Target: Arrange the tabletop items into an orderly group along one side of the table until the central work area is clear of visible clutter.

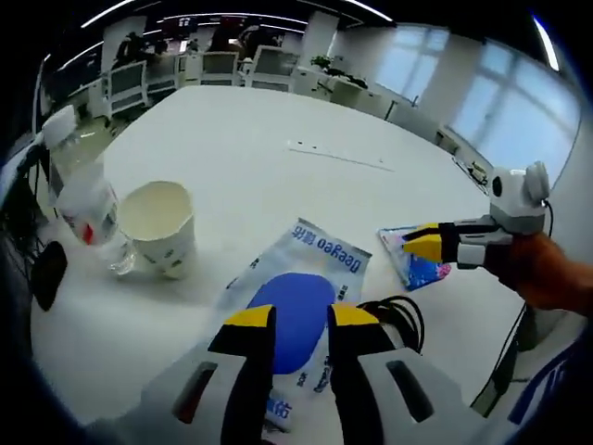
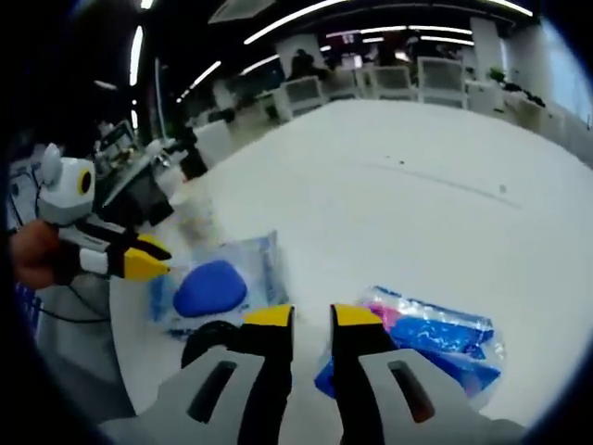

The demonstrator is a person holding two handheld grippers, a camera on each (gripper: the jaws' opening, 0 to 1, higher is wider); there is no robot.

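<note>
Left gripper view, left to right: plastic bottle [image 1: 82, 190] is standing at the desk [image 1: 241, 139] edge; paper cup [image 1: 162, 225] is sitting just beside it, touching or nearly so; a small dark item [image 1: 46, 273] is lying at the far left edge, too blurred to name; clear packet with a blue oval [image 1: 295, 311] is lying flat in front of the left gripper [image 1: 301, 317]; black cable coil [image 1: 400, 315] is resting at the packet's right corner; blue-pink packet [image 1: 419, 264] is lying further right, with the right gripper [image 1: 424, 246] hovering at it.

Jaws: left pair is sitting slightly spread above the oval packet, holding nothing; right pair, seen from the side, is looking almost pressed together, and in the right gripper view [image 2: 301, 315] a narrow gap is showing, nothing pinched; its tips are hanging over the blue-pink packet [image 2: 435, 338].

Progress: bottle and cup are already looking grouped on one side; both packets and the cable are still lying loose nearer the middle, so I'd judge the job as roughly half done; remaining: shifting those three over beside the cup.
</note>
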